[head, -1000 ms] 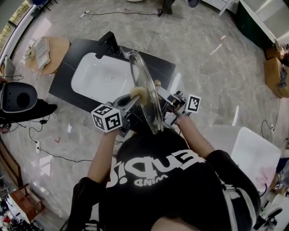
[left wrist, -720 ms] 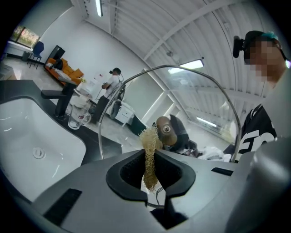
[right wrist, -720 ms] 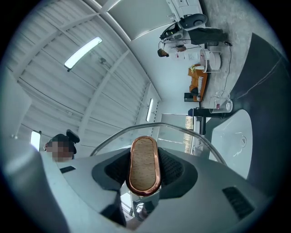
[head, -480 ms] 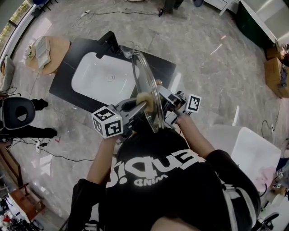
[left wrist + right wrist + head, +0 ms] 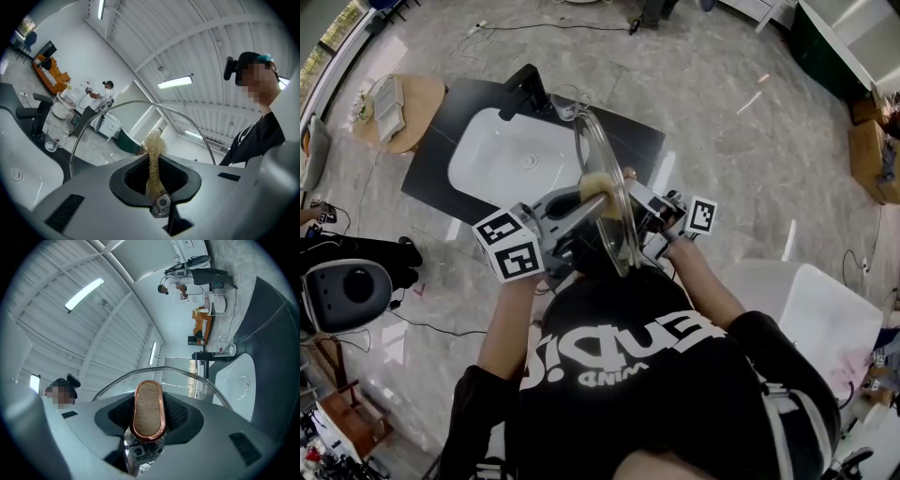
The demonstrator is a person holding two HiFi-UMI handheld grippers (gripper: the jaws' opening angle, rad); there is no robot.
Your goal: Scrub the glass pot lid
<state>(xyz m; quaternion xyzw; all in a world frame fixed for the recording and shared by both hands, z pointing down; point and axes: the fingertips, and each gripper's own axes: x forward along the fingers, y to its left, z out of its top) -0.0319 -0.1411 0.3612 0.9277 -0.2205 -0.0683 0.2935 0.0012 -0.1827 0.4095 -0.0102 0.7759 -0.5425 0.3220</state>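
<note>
The glass pot lid (image 5: 605, 192) stands on edge above the near side of the sink. My right gripper (image 5: 634, 195) is shut on the lid's copper-rimmed wooden handle (image 5: 149, 408), and the lid's steel rim (image 5: 164, 369) arches beyond the jaws. My left gripper (image 5: 581, 199) is shut on a golden wire scrubber (image 5: 594, 181), whose tuft touches the lid's left face near its middle. In the left gripper view the scrubber (image 5: 153, 157) sticks out between the jaws, with the lid's rim (image 5: 136, 103) curving behind it.
Below the lid is a white sink (image 5: 502, 155) set in a black counter (image 5: 637, 141), with a black faucet (image 5: 525, 89) and a glass cup (image 5: 565, 101) at its far side. A round wooden table (image 5: 412, 103) stands far left. A white chair (image 5: 834, 319) is at the right.
My left gripper has risen with the scrubber, sliding it up the lid's face; its marker cube shifted left. The right gripper and the lid kept still.
</note>
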